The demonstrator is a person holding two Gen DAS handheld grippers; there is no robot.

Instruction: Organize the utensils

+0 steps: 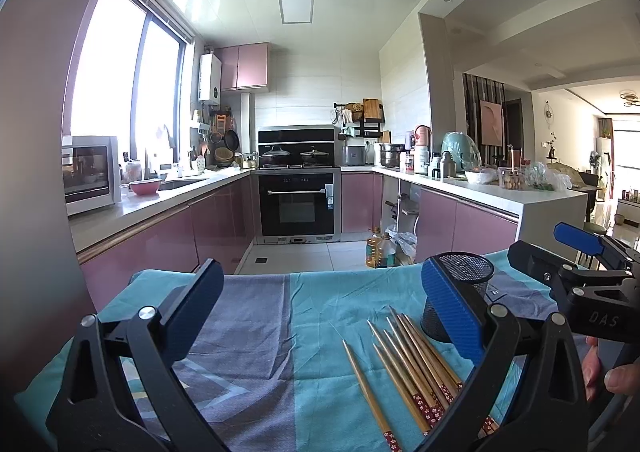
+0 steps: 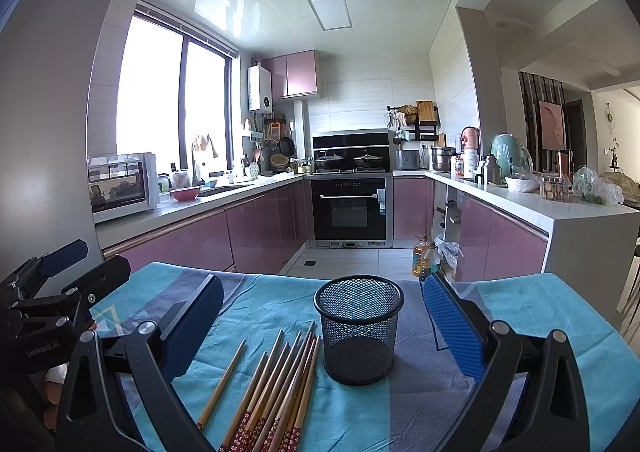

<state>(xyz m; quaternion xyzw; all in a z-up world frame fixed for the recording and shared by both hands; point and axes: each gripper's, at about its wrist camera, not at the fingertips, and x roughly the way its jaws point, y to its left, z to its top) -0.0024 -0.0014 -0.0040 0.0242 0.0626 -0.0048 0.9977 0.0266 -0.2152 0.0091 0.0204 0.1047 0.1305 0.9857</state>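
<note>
Several wooden chopsticks [image 1: 412,368] with red patterned ends lie loose on the blue-and-grey tablecloth [image 1: 280,332]; one lies a little apart to the left. They also show in the right wrist view [image 2: 276,384]. A black mesh cup [image 2: 358,334] stands upright and empty just right of them; in the left wrist view the cup [image 1: 470,276] is partly hidden behind a blue pad. My left gripper [image 1: 320,316] is open and empty above the cloth, left of the chopsticks. My right gripper [image 2: 324,324] is open and empty, with the cup between its fingers farther ahead.
The other gripper shows at the right edge of the left wrist view [image 1: 580,272] and the left edge of the right wrist view [image 2: 48,292]. Beyond the table are pink kitchen cabinets [image 2: 256,236], an oven [image 2: 348,207], oil bottles [image 2: 426,256] on the floor and a cluttered counter [image 2: 540,207].
</note>
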